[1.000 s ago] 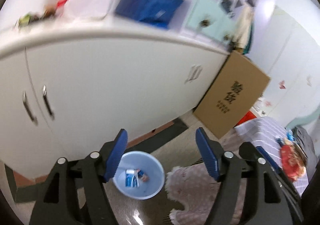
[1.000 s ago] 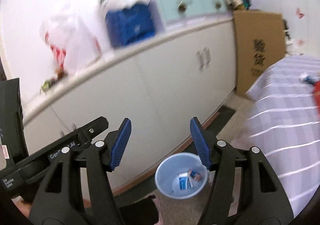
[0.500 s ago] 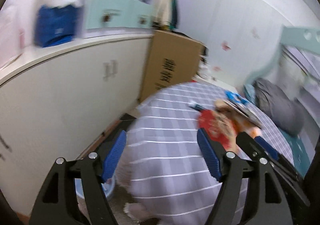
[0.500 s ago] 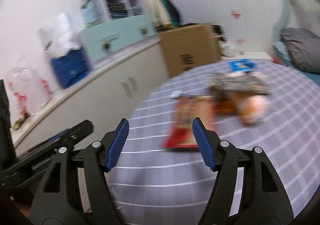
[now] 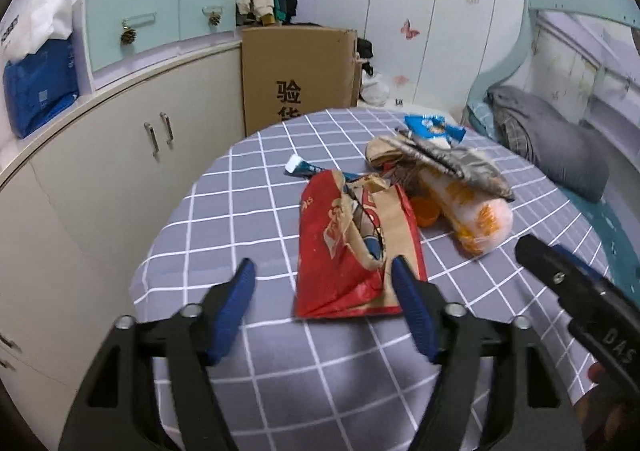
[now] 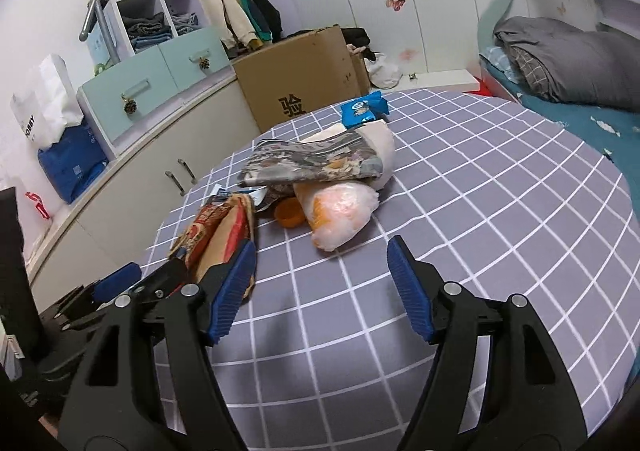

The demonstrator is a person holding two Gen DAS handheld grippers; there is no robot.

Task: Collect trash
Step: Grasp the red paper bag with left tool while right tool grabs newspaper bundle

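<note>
Trash is piled on a round table with a grey checked cloth (image 5: 240, 219) (image 6: 480, 191). A torn red and brown paper bag (image 5: 352, 243) (image 6: 218, 235) lies nearest. Behind it are an orange-white plastic bag (image 5: 468, 211) (image 6: 340, 211), an orange cap (image 5: 426, 211) (image 6: 290, 213), a grey printed wrapper (image 5: 452, 163) (image 6: 312, 163) and a blue snack wrapper (image 5: 432, 127) (image 6: 362, 109). My left gripper (image 5: 322, 271) hovers over the paper bag's near end, jaws closing, pads not pressing it. My right gripper (image 6: 322, 247) is just short of the plastic bag, jaws opening, nothing between them.
A cardboard box (image 5: 296, 79) (image 6: 300, 79) leans behind the table, beside a long white cabinet (image 5: 120, 171) (image 6: 140, 179). A bed with a grey blanket (image 5: 552, 147) (image 6: 568, 63) is on the right. A small blue-white wrapper (image 5: 300, 169) lies at the table's far left.
Both views have swung from the white cabinet and the blue bin on the floor round to the table of trash. Both grippers now hang over the cloth near the pile.
</note>
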